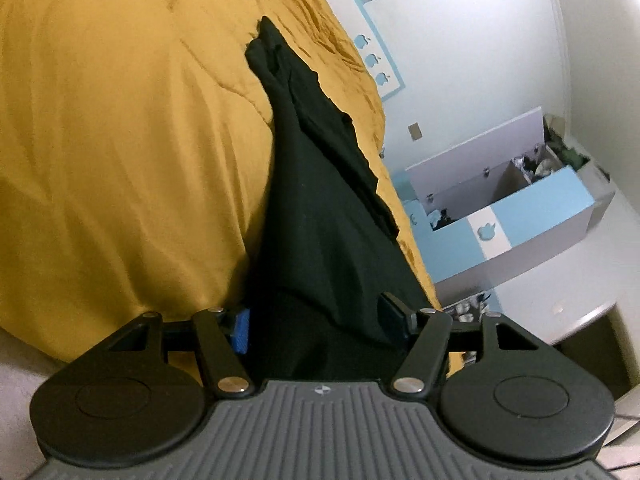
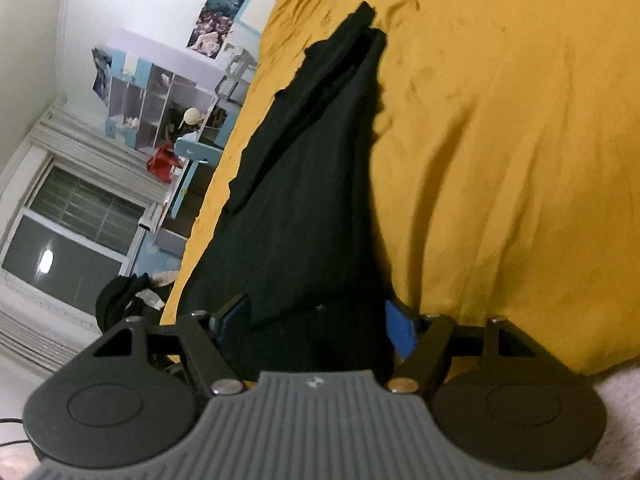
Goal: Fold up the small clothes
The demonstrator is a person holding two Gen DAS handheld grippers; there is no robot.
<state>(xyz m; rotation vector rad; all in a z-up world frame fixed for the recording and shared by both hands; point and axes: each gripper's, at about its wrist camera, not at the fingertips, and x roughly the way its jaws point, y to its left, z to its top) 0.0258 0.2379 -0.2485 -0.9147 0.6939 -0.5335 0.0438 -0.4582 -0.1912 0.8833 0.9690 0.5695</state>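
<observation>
A black garment (image 1: 320, 216) hangs stretched over the yellow bedcover (image 1: 120, 140), running away from my left gripper (image 1: 318, 320). Cloth fills the gap between its wide-set fingers, and the fingertips are hidden, so its hold is unclear. In the right wrist view the same black garment (image 2: 304, 200) runs away from my right gripper (image 2: 318, 320) over the yellow bedcover (image 2: 500, 160). Cloth again fills the gap between the fingers and hides the tips. The garment's far end is bunched and narrow in both views.
A blue and white drawer unit (image 1: 500, 216) stands open beyond the bed's edge. In the right wrist view there are shelves (image 2: 160, 104), a red item (image 2: 162, 164), a window (image 2: 76, 224) and a dark pile (image 2: 120, 300) on the floor.
</observation>
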